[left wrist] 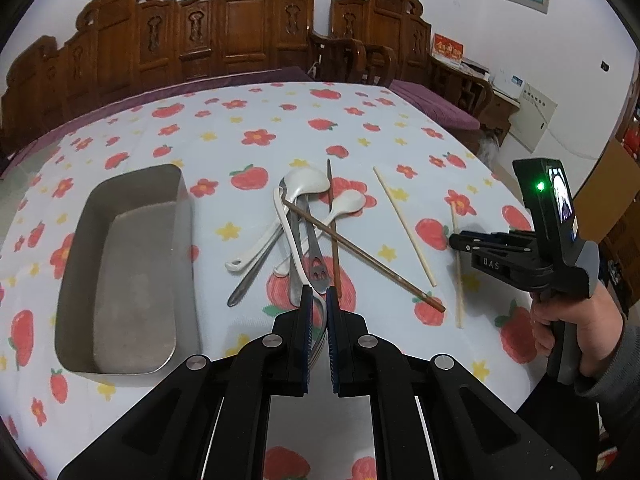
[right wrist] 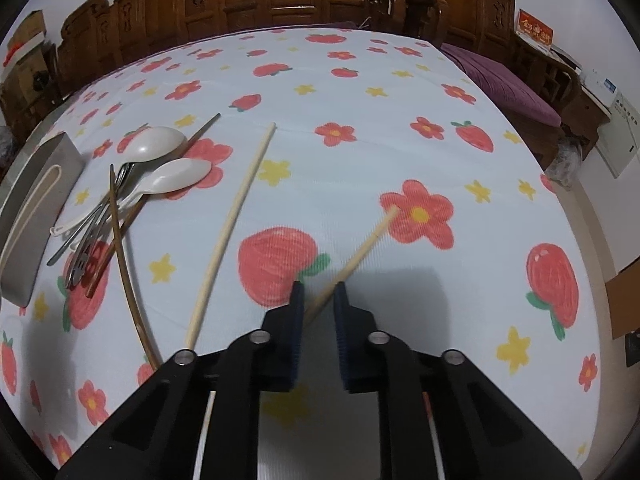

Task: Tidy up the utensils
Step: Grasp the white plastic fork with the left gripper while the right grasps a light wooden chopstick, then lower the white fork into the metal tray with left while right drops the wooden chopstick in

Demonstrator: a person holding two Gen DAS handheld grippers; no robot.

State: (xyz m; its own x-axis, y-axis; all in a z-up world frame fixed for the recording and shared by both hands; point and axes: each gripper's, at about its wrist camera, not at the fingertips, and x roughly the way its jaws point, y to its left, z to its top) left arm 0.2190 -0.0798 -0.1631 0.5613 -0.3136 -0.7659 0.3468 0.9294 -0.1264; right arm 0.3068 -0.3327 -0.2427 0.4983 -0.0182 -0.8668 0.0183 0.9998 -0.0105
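Left wrist view: my left gripper [left wrist: 319, 294] is clamped on the handle of a metal fork [left wrist: 319, 270] at the near edge of the utensil pile [left wrist: 304, 224], beside the empty metal tray [left wrist: 132, 268] on the flowered tablecloth [left wrist: 240, 128]. Right wrist view: my right gripper [right wrist: 319, 294] has its jaws drawn in around a pale chopstick [right wrist: 360, 250], though I can't tell if the pads actually press it; a second pale chopstick [right wrist: 236, 216] lies well left, the pile beyond it.

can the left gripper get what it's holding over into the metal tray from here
Probably yes. The left gripper is shut on a metal utensil, and the metal tray lies open-topped and empty just to its left, nothing standing between them. The utensil pile lies ahead, not in the path.
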